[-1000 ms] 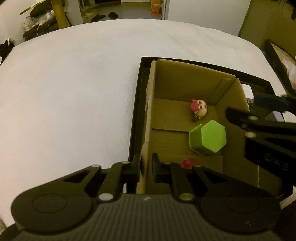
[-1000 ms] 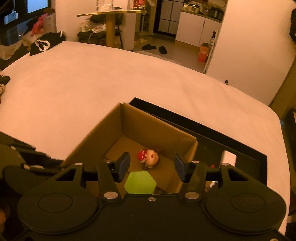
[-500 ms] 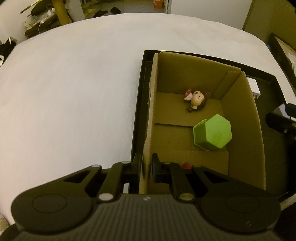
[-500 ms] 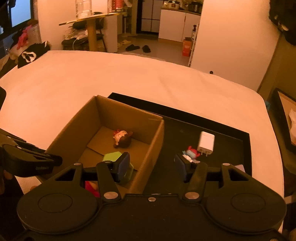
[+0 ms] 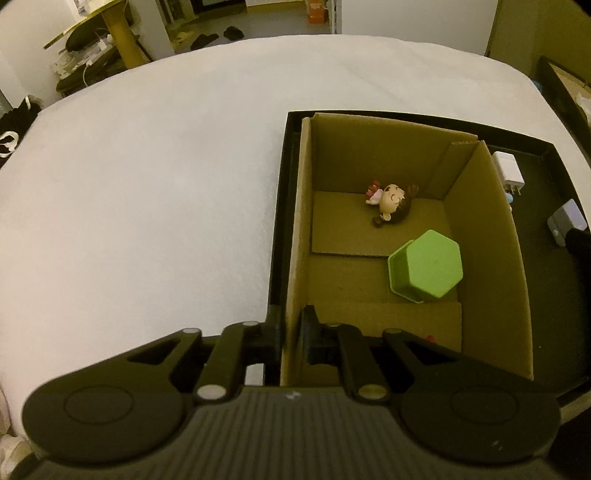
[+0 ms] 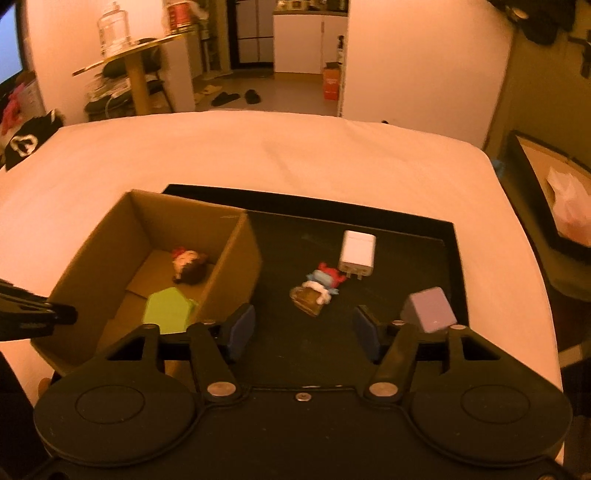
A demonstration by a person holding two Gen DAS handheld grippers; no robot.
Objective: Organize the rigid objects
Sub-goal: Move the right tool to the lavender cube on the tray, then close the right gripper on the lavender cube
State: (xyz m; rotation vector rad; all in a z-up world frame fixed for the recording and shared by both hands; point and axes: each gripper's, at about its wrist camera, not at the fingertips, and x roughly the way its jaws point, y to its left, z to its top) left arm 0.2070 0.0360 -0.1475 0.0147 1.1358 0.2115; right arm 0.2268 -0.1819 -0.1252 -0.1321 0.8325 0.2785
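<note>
My left gripper [image 5: 290, 334] is clamped on the near corner of the box's [image 5: 484, 236] left wall. In the box lie a doll [image 5: 391, 203] and a green hexagon [image 5: 428, 269]. My right gripper [image 6: 303, 332] hangs over the black tray [image 6: 448, 236] with its jaws opening and nothing between them. Just ahead lies a blue figure [image 6: 323, 282], beyond it a charger [image 6: 356, 253]; a lilac block [image 6: 428, 310] sits beside the right finger [image 6: 365, 338].

Warm, dim indoor light. A white-covered surface [image 6: 295, 155] is seen in the foreground. Behind it, a gold-topped pedestal table [image 6: 129, 62] with a glass jar [image 6: 112, 29]. Slippers [image 6: 236, 96] are left on the floor; white cabinets [image 6: 299, 40] beyond a doorway.
</note>
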